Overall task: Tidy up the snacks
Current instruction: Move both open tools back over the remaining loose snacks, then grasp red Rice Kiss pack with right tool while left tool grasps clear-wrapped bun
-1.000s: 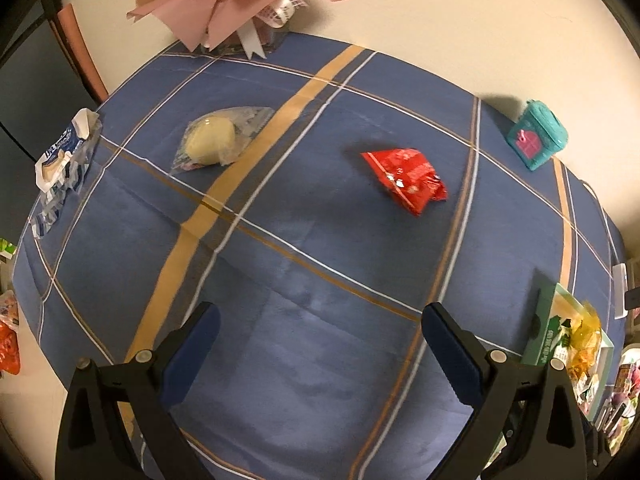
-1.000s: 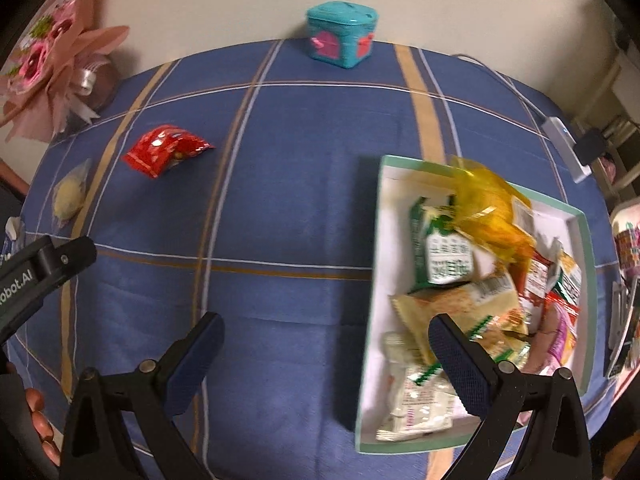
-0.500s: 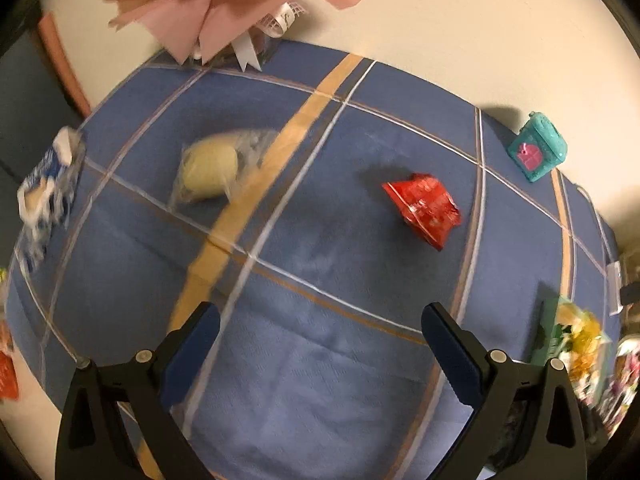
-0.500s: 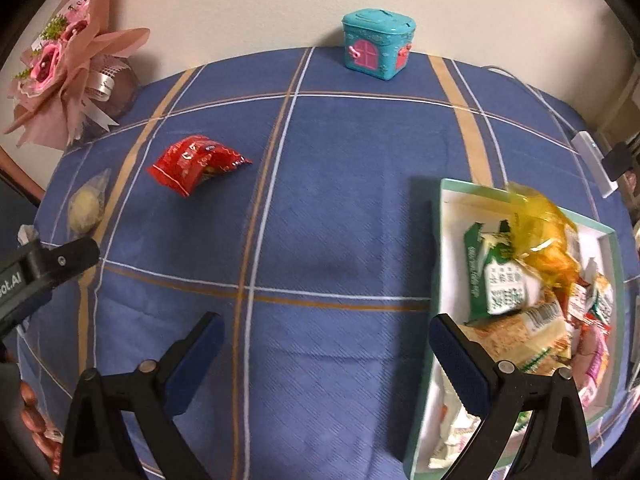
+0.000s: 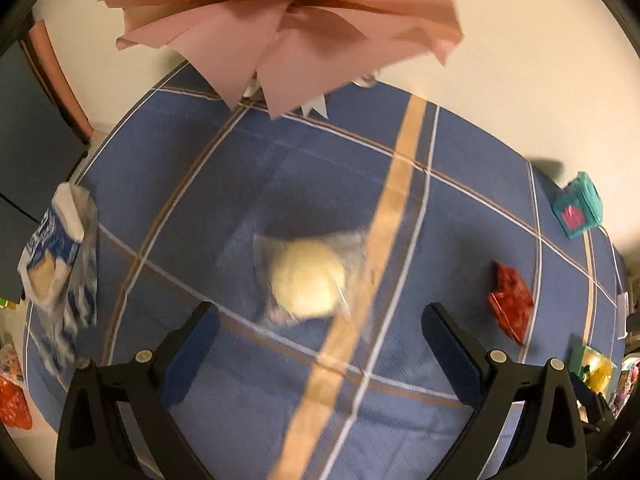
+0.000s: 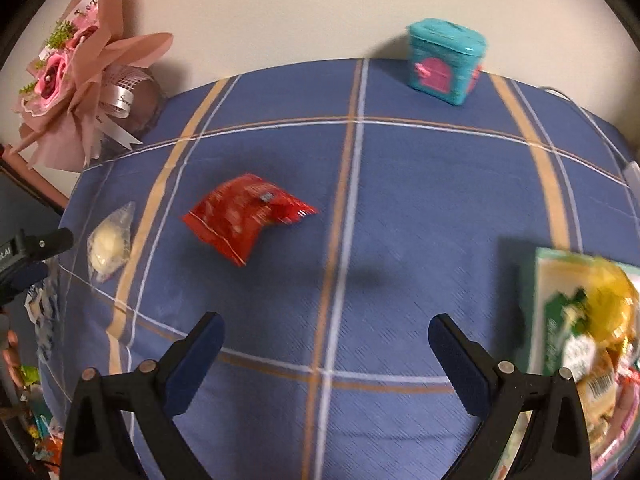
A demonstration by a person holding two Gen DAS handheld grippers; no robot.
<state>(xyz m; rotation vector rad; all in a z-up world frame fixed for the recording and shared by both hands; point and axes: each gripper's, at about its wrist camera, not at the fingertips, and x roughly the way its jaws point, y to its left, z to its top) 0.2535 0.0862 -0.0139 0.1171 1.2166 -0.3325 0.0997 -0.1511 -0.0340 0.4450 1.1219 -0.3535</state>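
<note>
My left gripper (image 5: pixel 318 318) is spread wide and empty, just short of a round pale bun in a clear wrapper (image 5: pixel 306 278) on the blue checked tablecloth (image 5: pixel 460 240). My right gripper (image 6: pixel 326 330) is also spread and empty; a crinkled red foil packet (image 6: pixel 244 216) lies ahead of it. Only the right view shows the tray (image 6: pixel 546 280) heaped with snacks at my right; only the left shows a blue-and-white packet (image 5: pixel 60 256) at the cloth's left edge. Both catch the teal box (image 6: pixel 446 62) and pink paper bouquet (image 6: pixel 84 80).
</note>
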